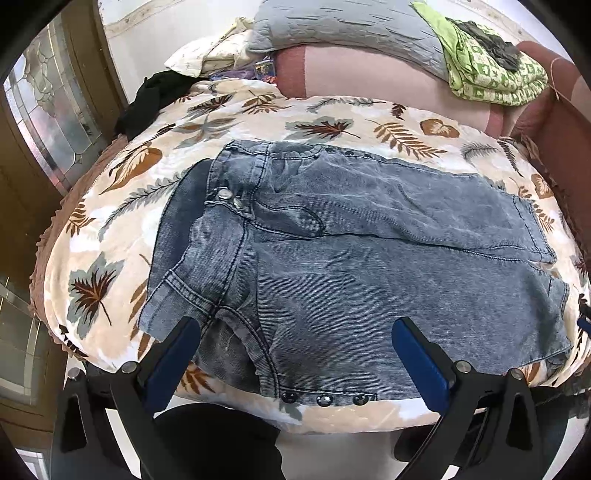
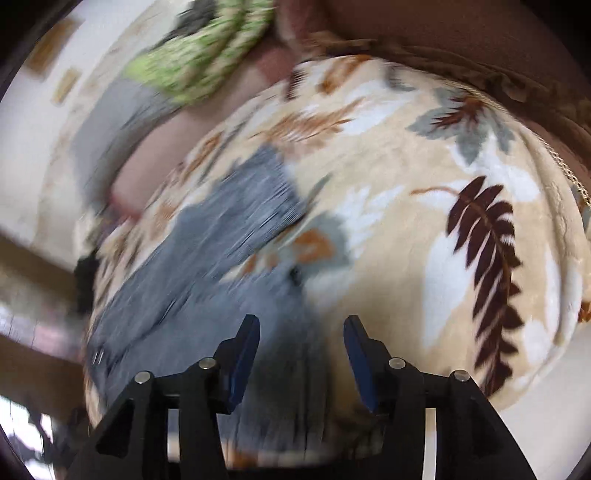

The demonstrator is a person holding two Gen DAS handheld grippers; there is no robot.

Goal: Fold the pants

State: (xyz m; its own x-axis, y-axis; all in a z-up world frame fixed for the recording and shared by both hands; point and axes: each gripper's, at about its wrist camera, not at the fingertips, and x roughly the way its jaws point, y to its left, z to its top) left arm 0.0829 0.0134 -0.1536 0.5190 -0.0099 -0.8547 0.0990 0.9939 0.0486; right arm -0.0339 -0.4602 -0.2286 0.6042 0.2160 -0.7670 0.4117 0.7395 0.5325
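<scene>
We've got the denim jeans laid flat with legs doubled back, remaining folds pending; left gripper wide and empty, right gripper parted, empty.

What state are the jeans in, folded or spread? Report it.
Spread, not fully folded: the jeans lie flat on the blanket, waistband at the left, buttons showing. The legs look doubled back, though that is uncertain. Both grippers are open, holding nothing.

A bed, covered by a cream leaf-print blanket, carried grey-blue denim pants spread flat across its middle. Behind lay a grey quilt and a green patterned cloth.
</scene>
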